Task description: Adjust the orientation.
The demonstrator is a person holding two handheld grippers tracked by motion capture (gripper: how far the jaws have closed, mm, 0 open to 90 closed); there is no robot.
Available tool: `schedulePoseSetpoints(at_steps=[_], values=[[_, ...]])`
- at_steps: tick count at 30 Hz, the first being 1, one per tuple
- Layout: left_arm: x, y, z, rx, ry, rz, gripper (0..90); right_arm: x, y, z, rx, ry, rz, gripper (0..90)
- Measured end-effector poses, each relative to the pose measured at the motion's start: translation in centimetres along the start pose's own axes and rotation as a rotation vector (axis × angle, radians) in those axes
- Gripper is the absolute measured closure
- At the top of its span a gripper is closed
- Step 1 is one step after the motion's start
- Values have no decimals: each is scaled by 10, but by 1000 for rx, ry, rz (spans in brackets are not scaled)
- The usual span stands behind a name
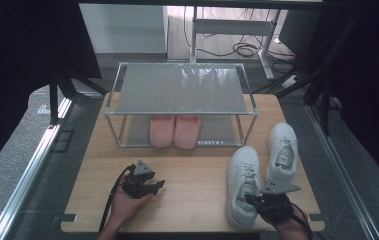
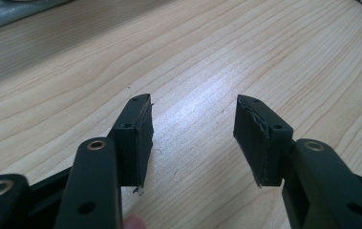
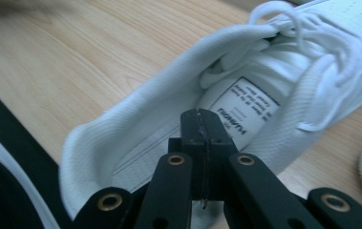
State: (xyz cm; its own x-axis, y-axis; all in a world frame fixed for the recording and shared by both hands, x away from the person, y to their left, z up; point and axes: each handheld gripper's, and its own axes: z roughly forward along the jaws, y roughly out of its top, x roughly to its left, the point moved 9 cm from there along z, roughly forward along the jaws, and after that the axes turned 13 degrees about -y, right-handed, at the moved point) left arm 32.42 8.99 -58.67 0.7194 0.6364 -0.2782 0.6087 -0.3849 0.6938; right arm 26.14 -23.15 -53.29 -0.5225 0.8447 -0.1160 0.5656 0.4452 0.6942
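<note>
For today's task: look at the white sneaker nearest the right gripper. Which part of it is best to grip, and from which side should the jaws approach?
Probably the padded heel collar of the near white sneaker, approached from above at the heel end. The shoe stands upright, toe toward the shoe rack, so its open mouth faces up and the collar gives a thin wall for one jaw inside, one outside. The right gripper is shut at that opening.

Your wooden tabletop [image 1: 192, 175] is carrying a metal shoe rack [image 1: 181, 90] and two white sneakers [image 1: 243, 185] sitting beside each other.
</note>
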Motion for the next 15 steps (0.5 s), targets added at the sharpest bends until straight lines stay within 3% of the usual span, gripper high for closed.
schedulePoseSetpoints(at_steps=[9,15], values=[[2,-1,-1,0,0,-5,491,-3,-3,1,17,-19,-8,900],[2,-2,-1,1,-2,-9,491,-17,-8,-2,33,-46,1,900]])
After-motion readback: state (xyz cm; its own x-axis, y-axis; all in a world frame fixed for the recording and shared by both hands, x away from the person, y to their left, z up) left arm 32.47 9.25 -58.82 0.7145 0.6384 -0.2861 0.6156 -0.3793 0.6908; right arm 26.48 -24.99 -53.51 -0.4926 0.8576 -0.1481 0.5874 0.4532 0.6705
